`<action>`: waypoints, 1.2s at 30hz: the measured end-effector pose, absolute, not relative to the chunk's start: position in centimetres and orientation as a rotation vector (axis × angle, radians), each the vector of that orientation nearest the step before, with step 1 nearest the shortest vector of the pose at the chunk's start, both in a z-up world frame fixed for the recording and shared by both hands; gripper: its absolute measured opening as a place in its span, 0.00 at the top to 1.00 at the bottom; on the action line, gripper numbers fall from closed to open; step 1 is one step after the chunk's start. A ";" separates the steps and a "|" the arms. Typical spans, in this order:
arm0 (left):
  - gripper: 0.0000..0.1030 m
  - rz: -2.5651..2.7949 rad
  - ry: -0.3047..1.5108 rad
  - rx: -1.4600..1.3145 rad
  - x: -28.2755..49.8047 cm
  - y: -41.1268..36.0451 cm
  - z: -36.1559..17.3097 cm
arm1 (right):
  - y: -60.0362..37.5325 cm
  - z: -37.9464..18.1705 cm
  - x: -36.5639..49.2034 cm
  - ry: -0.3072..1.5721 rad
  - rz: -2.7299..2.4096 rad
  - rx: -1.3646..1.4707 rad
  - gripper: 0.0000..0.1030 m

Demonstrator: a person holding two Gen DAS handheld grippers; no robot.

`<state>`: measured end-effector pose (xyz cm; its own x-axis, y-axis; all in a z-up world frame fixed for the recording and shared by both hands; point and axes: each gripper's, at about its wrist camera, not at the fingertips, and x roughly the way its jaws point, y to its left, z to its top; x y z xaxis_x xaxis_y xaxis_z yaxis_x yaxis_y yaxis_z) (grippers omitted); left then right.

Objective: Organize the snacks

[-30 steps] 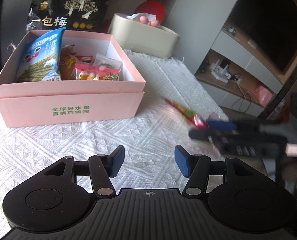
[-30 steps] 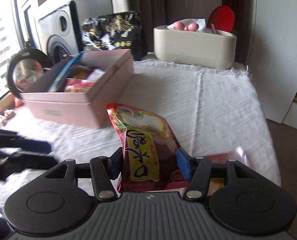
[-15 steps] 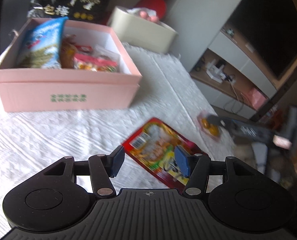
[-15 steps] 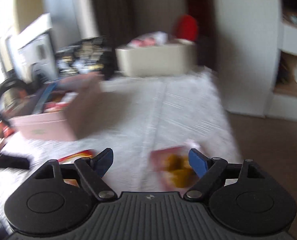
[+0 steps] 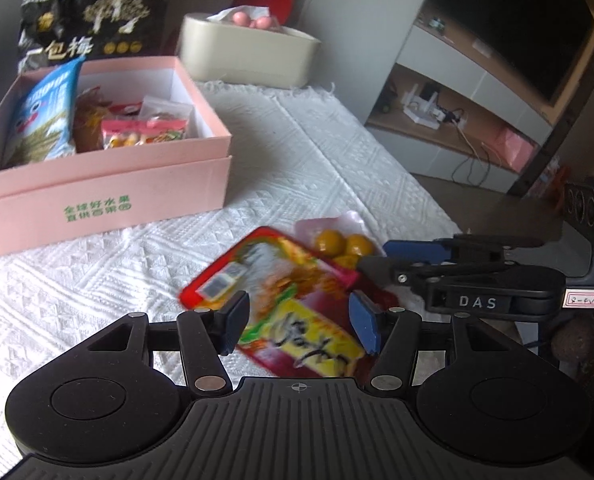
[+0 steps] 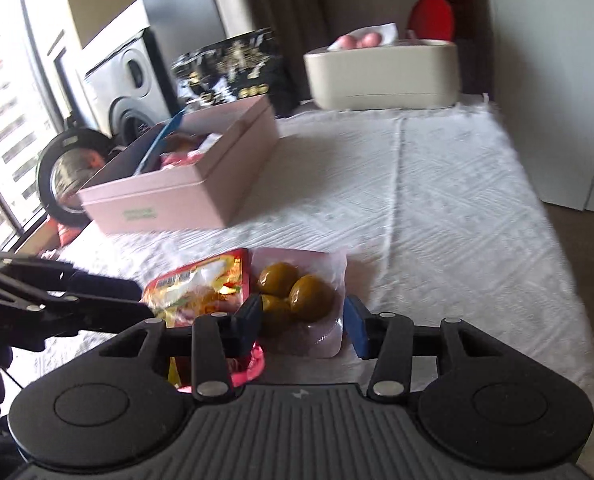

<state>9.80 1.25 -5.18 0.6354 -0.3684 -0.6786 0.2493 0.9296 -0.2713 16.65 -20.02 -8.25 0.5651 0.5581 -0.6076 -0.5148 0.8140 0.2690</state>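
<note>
Lying released now, red snack packet [image 5: 285, 300] between apart left claw [image 5: 299, 322]; right claw [image 6: 303, 320] closing around egg pouch [image 6: 301, 300].

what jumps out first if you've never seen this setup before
The red and yellow snack packet lies flat on the white cloth, between the left gripper's open jaws. Beside it, the clear pack of yellow-green plums sits between the right gripper's closing jaws. Behind stands the open pink box, part-filled with snacks.

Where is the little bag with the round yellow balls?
The little bag lies on the white tablecloth, touching the red snack packet on its left in the right wrist view, nearer than the pink box.
</note>
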 end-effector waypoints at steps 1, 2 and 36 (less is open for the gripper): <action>0.41 -0.359 0.808 -0.128 9.6 0.9 -5.2 | -19.8 -8.2 16.3 0.738 0.642 0.062 0.55; 0.41 -0.357 0.809 -0.092 9.4 0.5 -5.3 | -19.6 -8.2 16.1 0.742 0.657 0.063 0.55; 0.15 -0.176 0.790 0.239 5.8 3.0 -6.3 | -20.6 -9.8 16.5 0.645 0.442 0.061 0.23</action>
